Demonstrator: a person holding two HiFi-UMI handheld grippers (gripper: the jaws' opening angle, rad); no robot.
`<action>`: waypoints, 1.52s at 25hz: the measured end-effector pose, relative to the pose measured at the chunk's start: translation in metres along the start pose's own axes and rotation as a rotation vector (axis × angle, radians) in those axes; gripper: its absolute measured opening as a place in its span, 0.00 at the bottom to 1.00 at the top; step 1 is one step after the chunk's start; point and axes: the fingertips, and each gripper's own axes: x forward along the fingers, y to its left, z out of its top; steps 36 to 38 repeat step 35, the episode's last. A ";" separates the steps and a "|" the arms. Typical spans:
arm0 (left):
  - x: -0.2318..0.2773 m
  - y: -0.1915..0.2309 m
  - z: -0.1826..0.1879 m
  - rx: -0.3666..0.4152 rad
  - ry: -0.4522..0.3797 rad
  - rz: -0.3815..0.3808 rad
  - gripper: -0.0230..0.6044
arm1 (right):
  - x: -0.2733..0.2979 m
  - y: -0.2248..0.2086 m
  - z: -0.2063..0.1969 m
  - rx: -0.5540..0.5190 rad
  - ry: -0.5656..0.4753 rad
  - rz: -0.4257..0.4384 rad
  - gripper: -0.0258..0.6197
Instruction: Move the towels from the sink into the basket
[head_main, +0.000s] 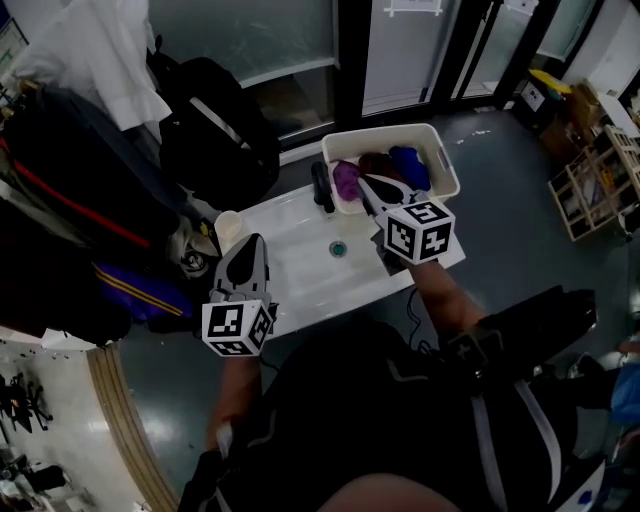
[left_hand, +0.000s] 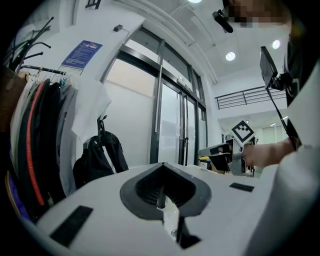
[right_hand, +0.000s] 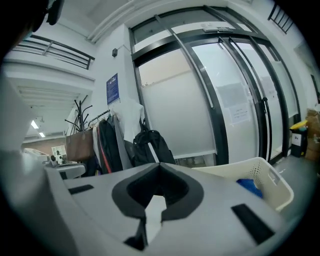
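The white sink (head_main: 300, 275) lies below me, and only its drain (head_main: 338, 248) shows in the basin. Behind it stands the white basket (head_main: 440, 150), holding a purple towel (head_main: 346, 178), a dark red towel (head_main: 378, 164) and a blue towel (head_main: 410, 165). My right gripper (head_main: 366, 182) hovers at the basket's near edge, shut and empty. In the right gripper view the basket (right_hand: 265, 175) and the blue towel (right_hand: 247, 186) are at the right. My left gripper (head_main: 247, 243) hangs over the sink's left edge, shut with nothing in it.
A black faucet (head_main: 322, 187) stands between sink and basket. A pale cup (head_main: 228, 228) sits at the sink's left corner. A black backpack (head_main: 215, 130) and hanging coats (head_main: 60, 200) crowd the left. Wooden shelving (head_main: 600, 180) is at the far right, glass doors behind.
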 end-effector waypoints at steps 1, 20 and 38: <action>0.000 -0.001 0.001 -0.008 -0.001 0.008 0.04 | -0.002 0.003 -0.003 0.000 0.008 0.012 0.05; 0.011 -0.029 0.005 -0.026 0.018 0.094 0.04 | -0.020 0.007 -0.012 -0.125 0.014 0.139 0.05; 0.021 -0.032 0.004 -0.025 0.022 0.099 0.04 | -0.017 -0.004 0.001 -0.161 -0.004 0.131 0.05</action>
